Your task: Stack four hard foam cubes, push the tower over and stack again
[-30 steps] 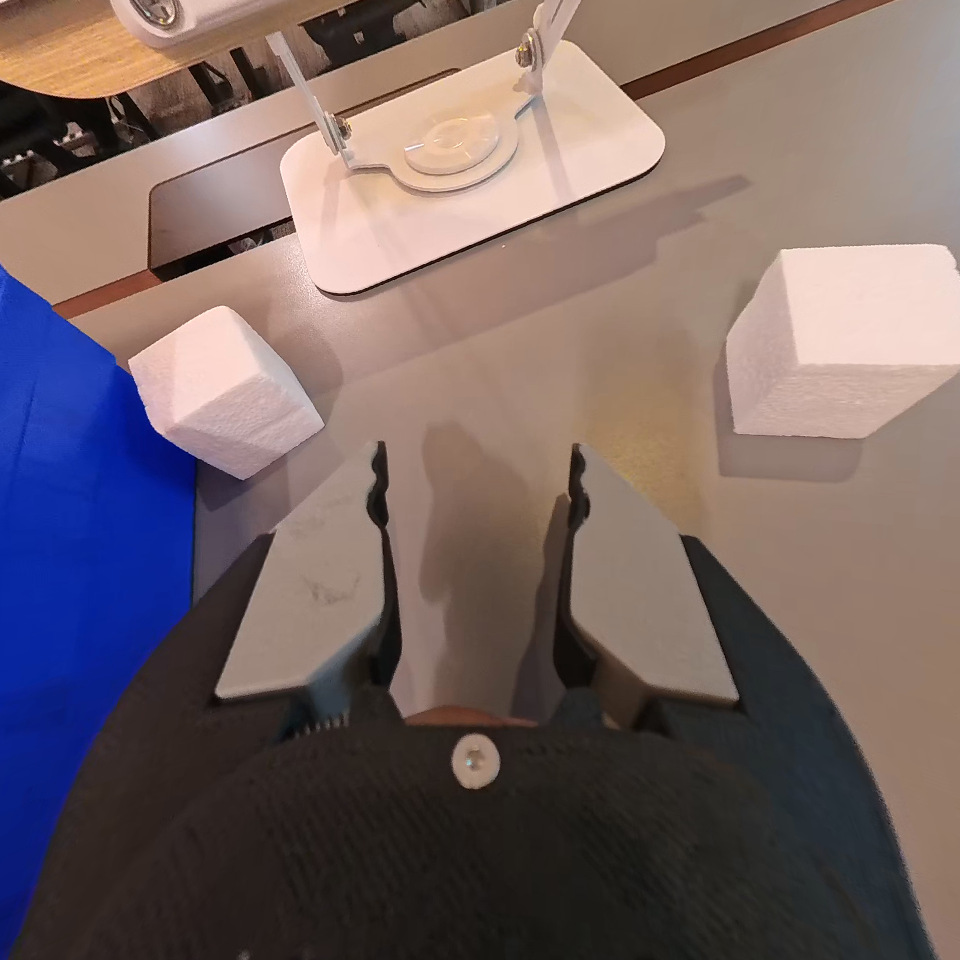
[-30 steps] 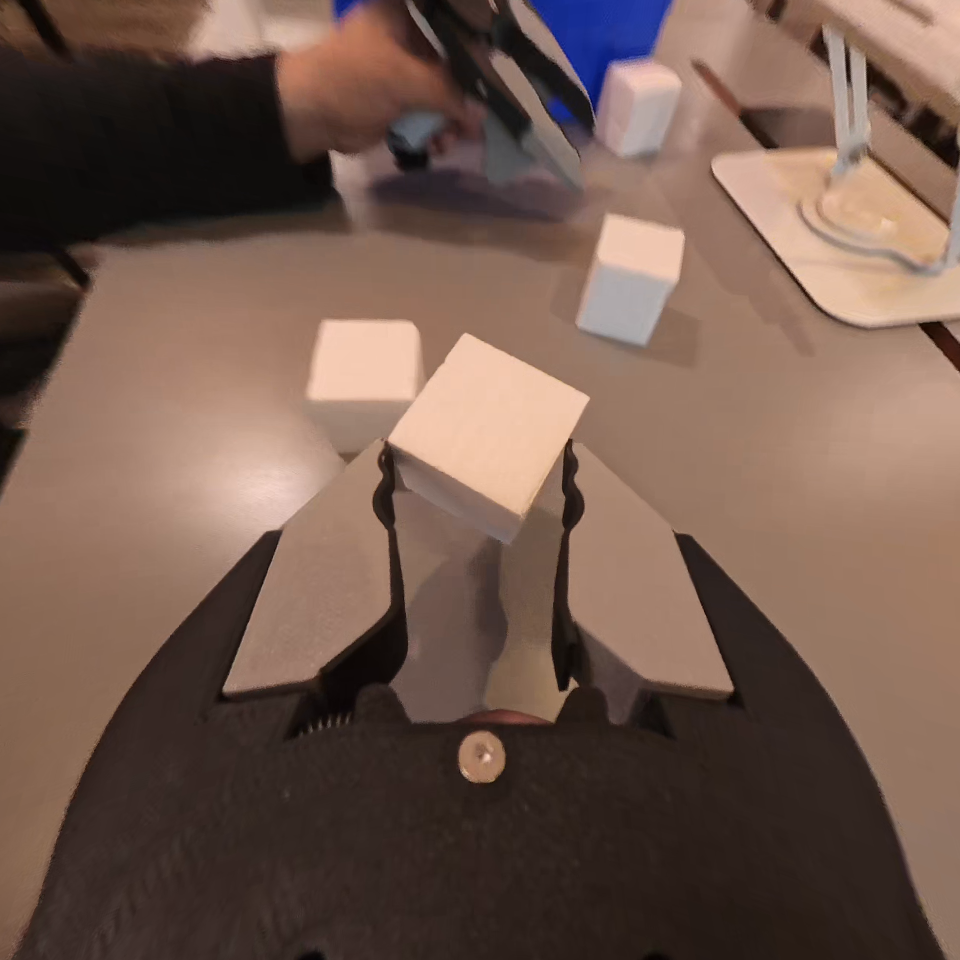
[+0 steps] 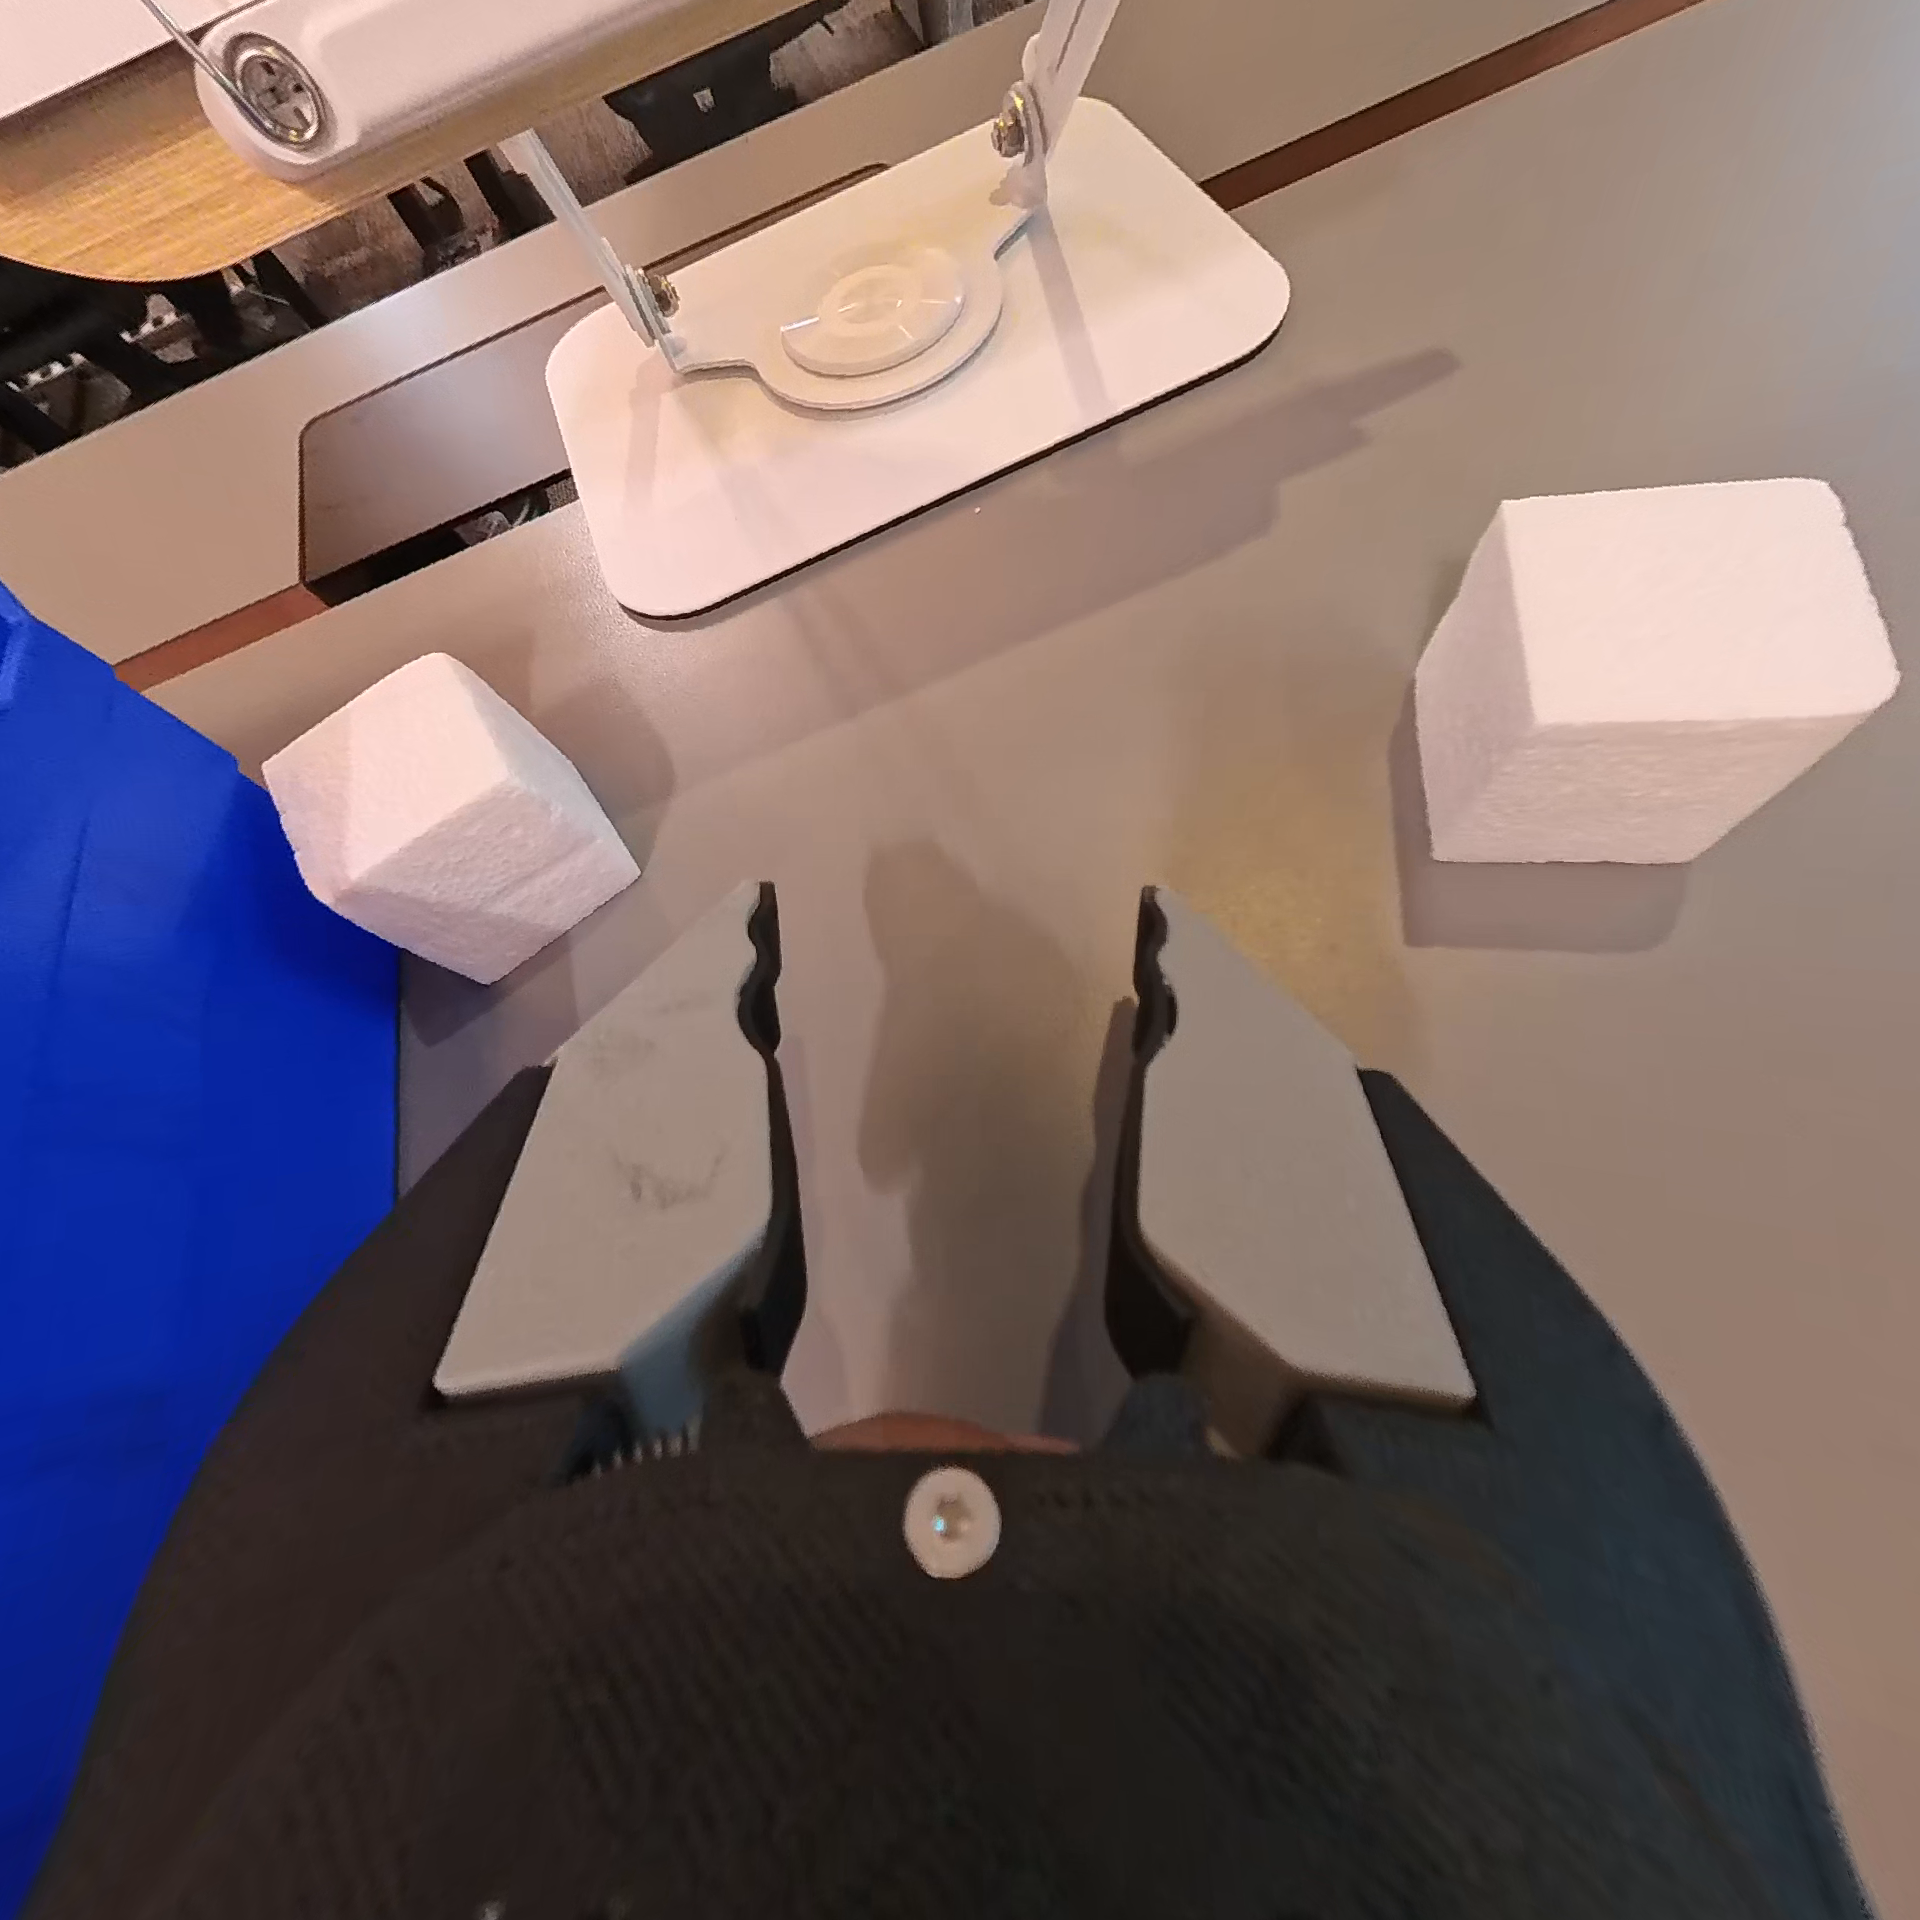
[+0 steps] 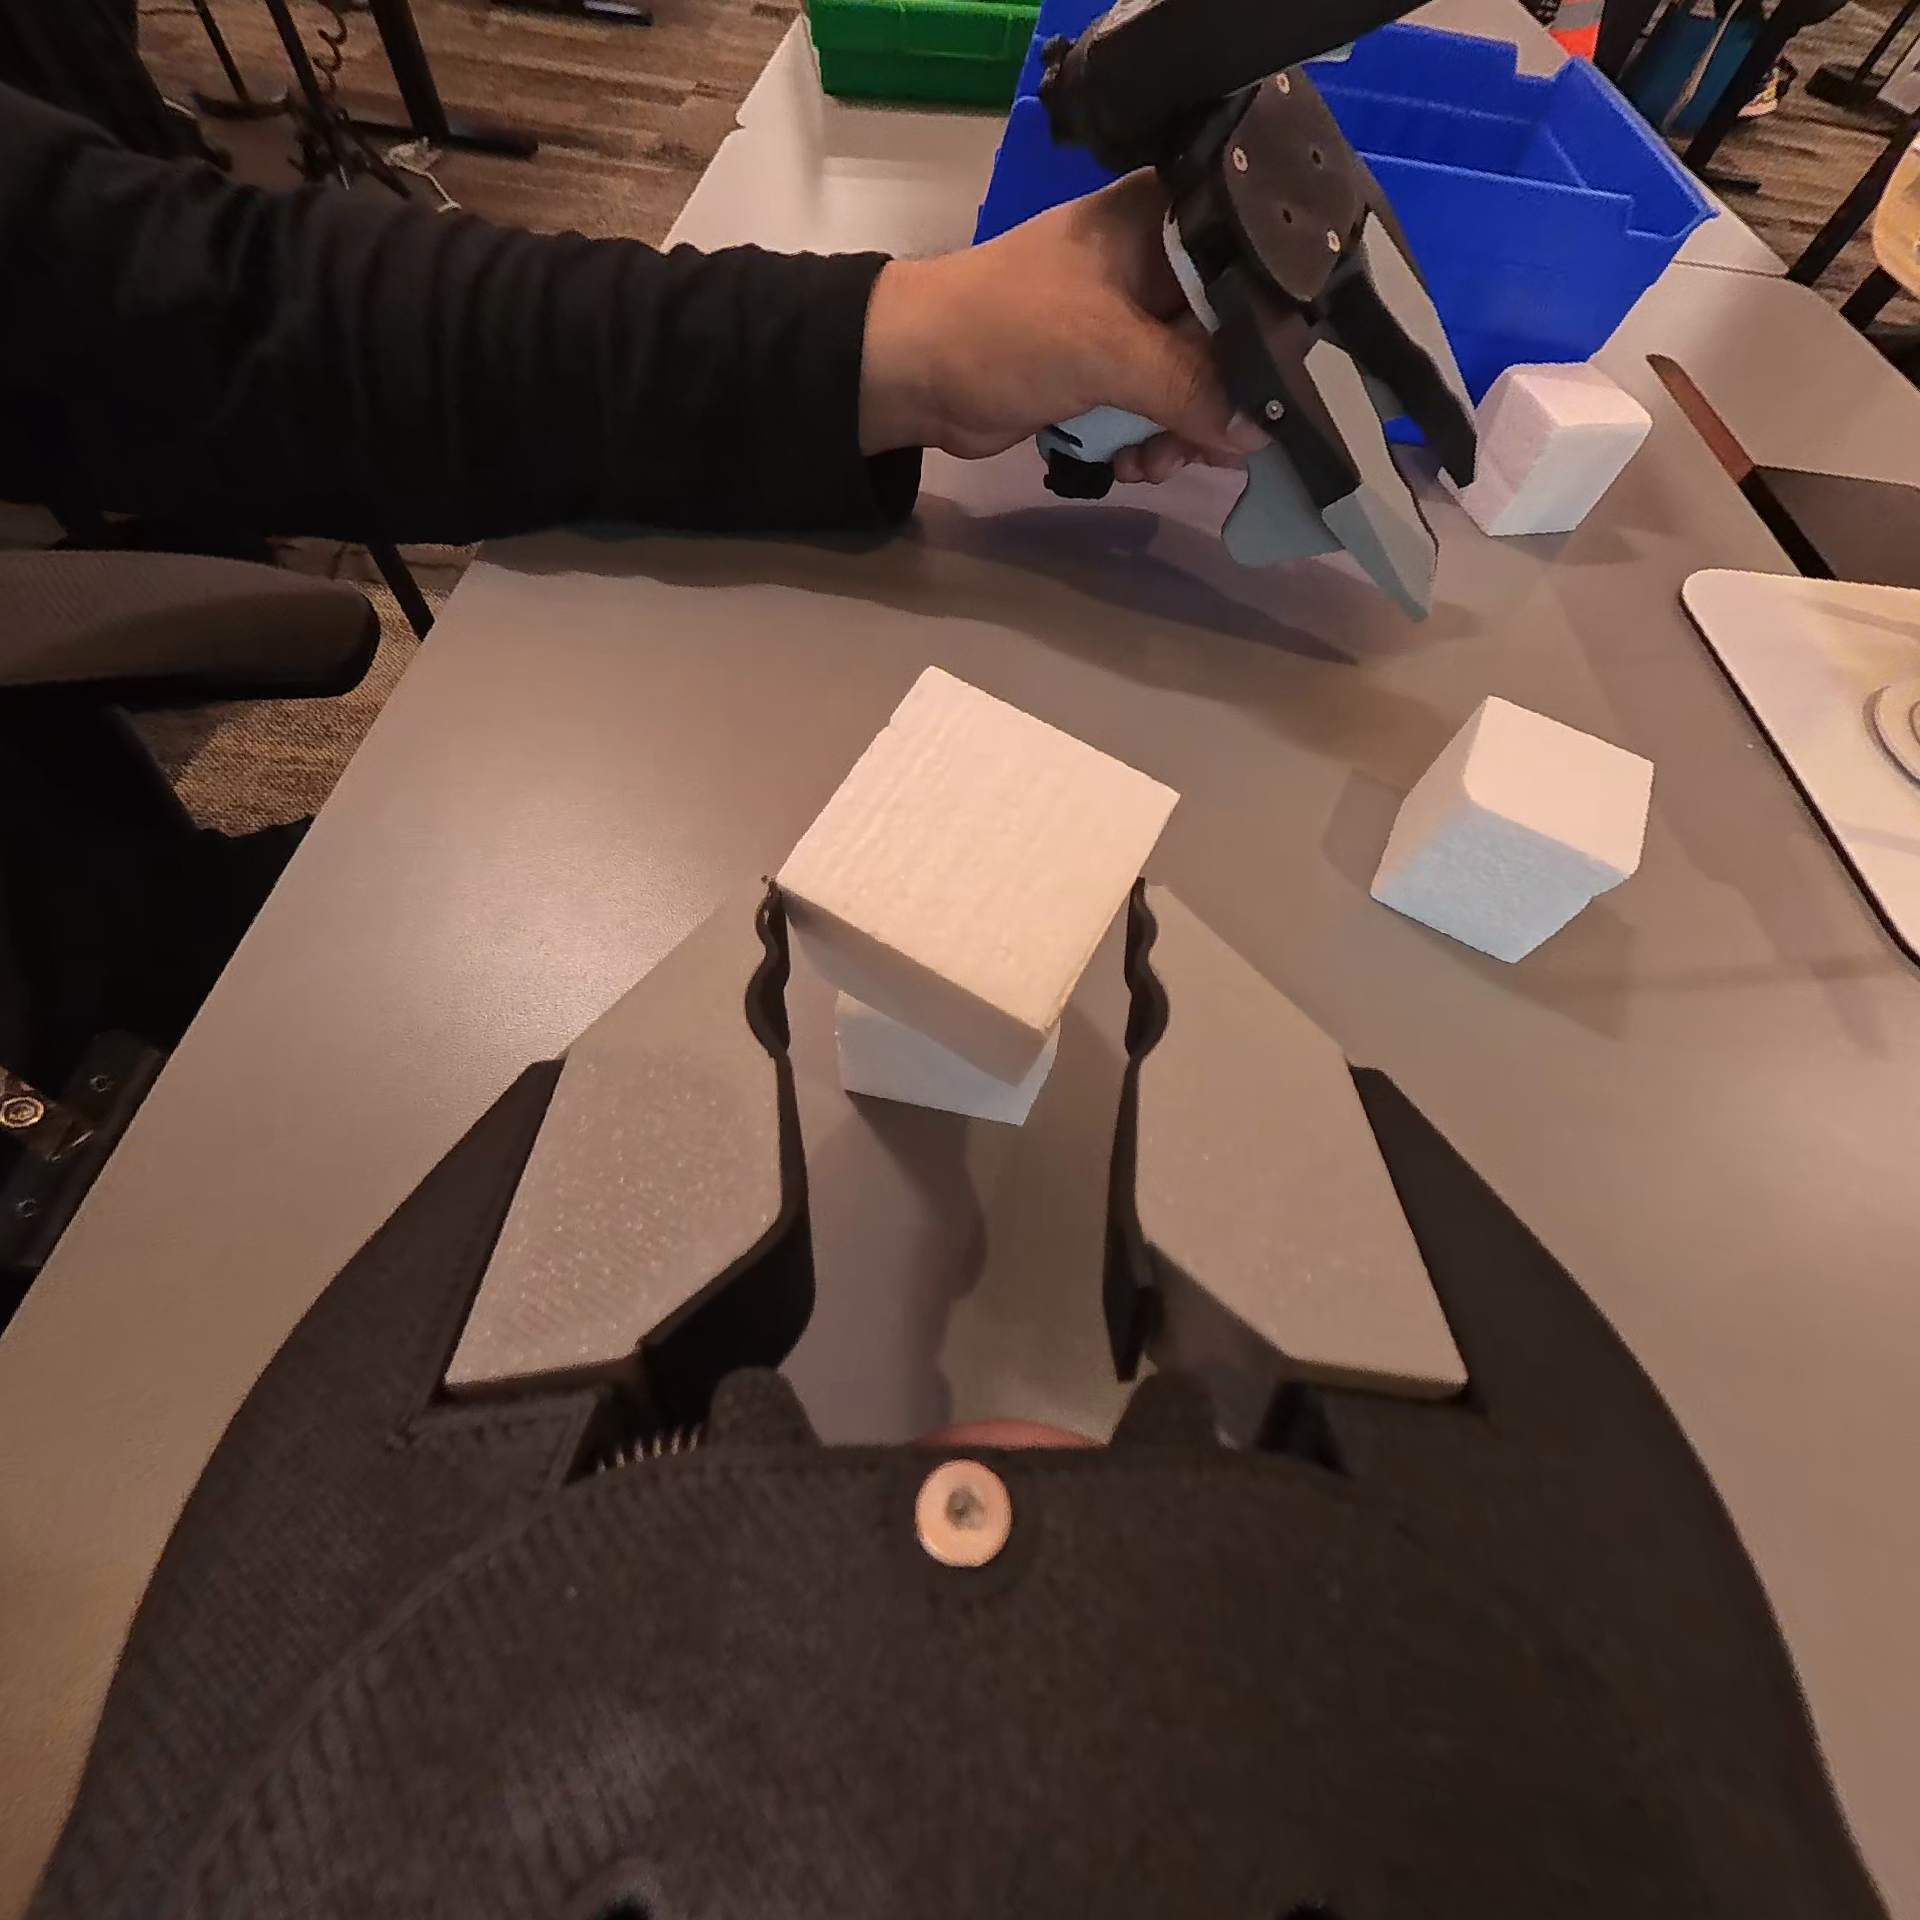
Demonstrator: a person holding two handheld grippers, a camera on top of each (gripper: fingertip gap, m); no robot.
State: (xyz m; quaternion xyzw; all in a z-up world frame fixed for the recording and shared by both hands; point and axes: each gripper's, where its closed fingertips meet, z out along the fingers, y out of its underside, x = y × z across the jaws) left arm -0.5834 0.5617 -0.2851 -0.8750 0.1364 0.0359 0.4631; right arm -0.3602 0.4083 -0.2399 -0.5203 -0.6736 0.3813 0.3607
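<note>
My right gripper is shut on a white foam cube, held twisted at its corners. It hangs right over a second cube on the grey table; I cannot tell whether the two touch. A third cube lies to the right and a fourth lies far off by the blue bin. My left gripper is open and empty above the table, between the cube by the bin and the other loose cube. It also shows in the right wrist view, held by a hand.
A white stand base sits at the table's far edge, also seen at the right. The blue bin borders the left. A green bin stands behind it. A black sleeve reaches across the table's far left.
My right gripper has carried its cube left and forward, so it now hangs over the cube on the table. The left gripper has hardly moved and stays open.
</note>
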